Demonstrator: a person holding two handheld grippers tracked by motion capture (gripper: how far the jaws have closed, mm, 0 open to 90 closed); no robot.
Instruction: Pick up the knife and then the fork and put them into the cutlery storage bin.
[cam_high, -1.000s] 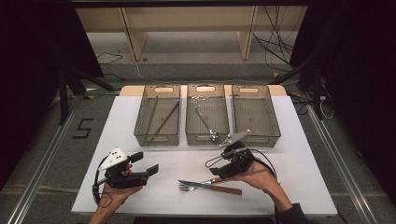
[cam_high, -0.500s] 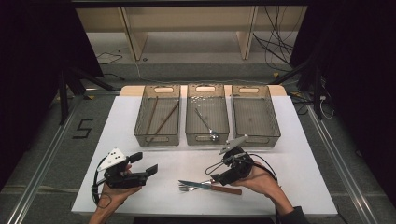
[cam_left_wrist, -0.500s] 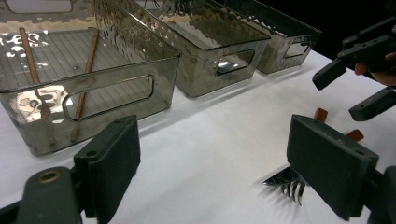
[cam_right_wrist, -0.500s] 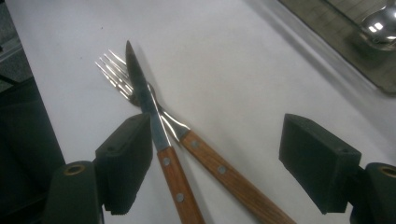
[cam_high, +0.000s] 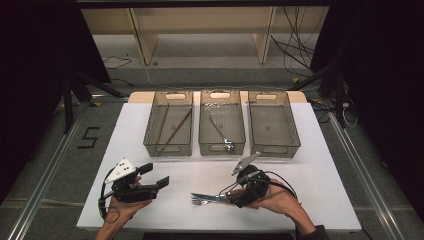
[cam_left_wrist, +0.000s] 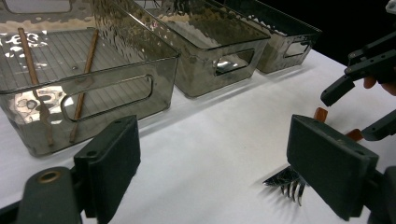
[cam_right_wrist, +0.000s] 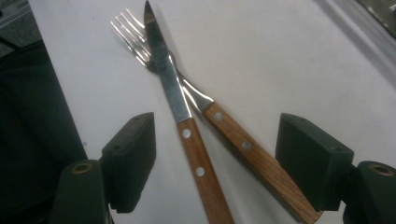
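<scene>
A knife (cam_right_wrist: 164, 84) and a fork (cam_right_wrist: 133, 37), both with wooden handles, lie crossed on the white table (cam_high: 200, 165) near its front edge. My right gripper (cam_right_wrist: 219, 156) is open and straddles both handles. Its jaws have just been closing a little, and the pads stand clear of the wood. In the high view the right gripper (cam_high: 232, 193) sits at the handle end of the knife (cam_high: 207, 197). My left gripper (cam_high: 155, 175) is open at the front left with nothing between its fingers. From the left gripper (cam_left_wrist: 219, 161) view, the fork tines (cam_left_wrist: 289, 184) lie just ahead.
Three clear bins stand in a row at the back of the table. The left bin (cam_high: 167, 149) holds two brown sticks, the middle bin (cam_high: 222, 148) a metal utensil, and the right bin (cam_high: 274, 149) stands beside it. Black cables trail from both grippers.
My right gripper has sunk a little toward the front, down over the knife and fork handles. The left gripper has stayed where it was.
</scene>
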